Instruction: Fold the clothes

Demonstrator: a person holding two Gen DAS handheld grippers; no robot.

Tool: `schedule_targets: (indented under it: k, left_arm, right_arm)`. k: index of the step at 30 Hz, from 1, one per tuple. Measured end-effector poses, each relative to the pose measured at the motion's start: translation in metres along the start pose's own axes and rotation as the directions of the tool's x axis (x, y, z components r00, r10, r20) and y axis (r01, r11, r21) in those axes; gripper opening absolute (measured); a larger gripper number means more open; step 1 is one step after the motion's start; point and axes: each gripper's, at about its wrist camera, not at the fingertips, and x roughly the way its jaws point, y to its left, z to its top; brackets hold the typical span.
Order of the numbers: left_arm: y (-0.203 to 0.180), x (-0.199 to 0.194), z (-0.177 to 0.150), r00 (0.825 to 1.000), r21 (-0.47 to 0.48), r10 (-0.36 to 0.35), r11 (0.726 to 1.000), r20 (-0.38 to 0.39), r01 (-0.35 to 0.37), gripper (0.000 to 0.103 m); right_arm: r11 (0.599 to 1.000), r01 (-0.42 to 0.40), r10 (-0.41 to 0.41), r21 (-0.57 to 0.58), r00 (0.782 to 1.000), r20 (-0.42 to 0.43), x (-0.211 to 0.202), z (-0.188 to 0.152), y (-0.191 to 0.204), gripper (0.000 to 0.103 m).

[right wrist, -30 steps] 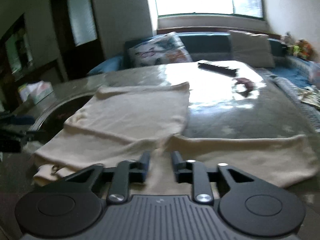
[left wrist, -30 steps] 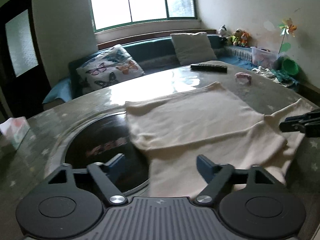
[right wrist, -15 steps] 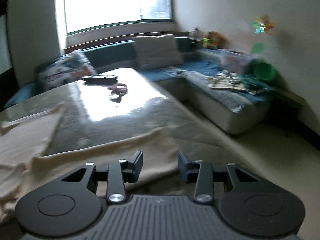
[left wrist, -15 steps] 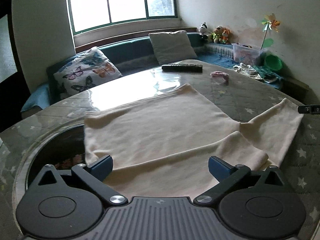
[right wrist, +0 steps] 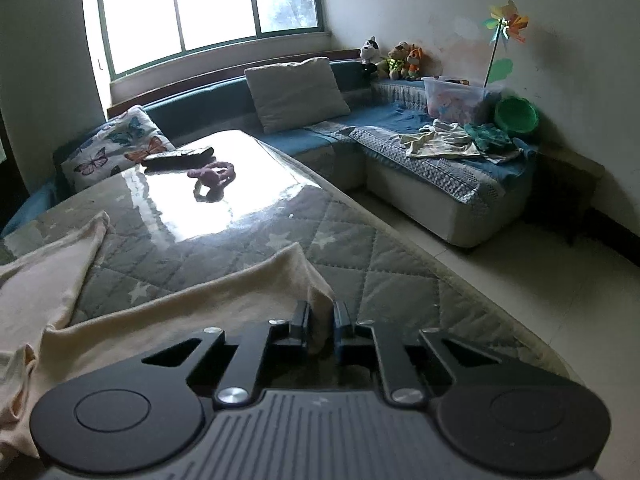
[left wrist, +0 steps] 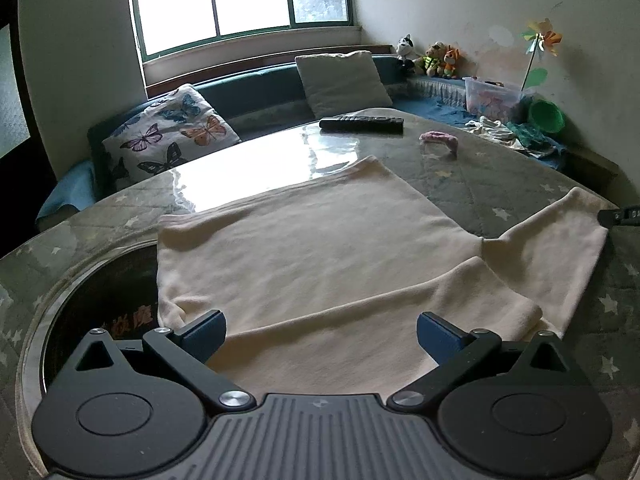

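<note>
A cream long-sleeved top (left wrist: 320, 256) lies flat on the round table (left wrist: 500, 172). One sleeve is folded across its near edge and the other sleeve (left wrist: 560, 240) stretches out to the right. My left gripper (left wrist: 320, 332) is open and empty, hovering over the top's near edge. My right gripper (right wrist: 320, 320) is shut on the cuff end of the outstretched sleeve (right wrist: 224, 292). Its tip also shows at the right edge of the left wrist view (left wrist: 620, 216).
A black remote (left wrist: 362, 124) and a pink scrunchie (left wrist: 438, 138) lie at the table's far side. A dark round inset (left wrist: 100, 292) sits left of the top. A blue sofa with cushions (right wrist: 296, 92), toys and loose clothes (right wrist: 444, 140) wraps around behind.
My right gripper moved right to the end of the sleeve and closed on the cuff. My left gripper opened wider and shifted right over the top's near edge.
</note>
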Motion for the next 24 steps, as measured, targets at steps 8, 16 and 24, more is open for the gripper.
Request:
schedule_targets:
  k: [8,16,24]
  left_arm:
    - [0.007,0.0,-0.003,1.0,-0.012,0.017,1.0,0.0,-0.017,0.103]
    - [0.023,-0.01,-0.008,0.999,-0.046,0.041,0.998,0.017,-0.04,0.103]
    - [0.045,-0.022,-0.021,0.997,-0.097,0.067,0.993,0.027,-0.064,0.103]
  right_arm:
    - [0.993,-0.115,0.117,-0.026,0.991,0.061,-0.032,0.022,0.017,0.008]
    - [0.94,-0.313,0.327,-0.135,0.94,0.095,-0.068,0.046,0.074,0.008]
    - [0.827,-0.489,0.525,-0.278,0.849,0.067,-0.096,0.054,0.152,0.007]
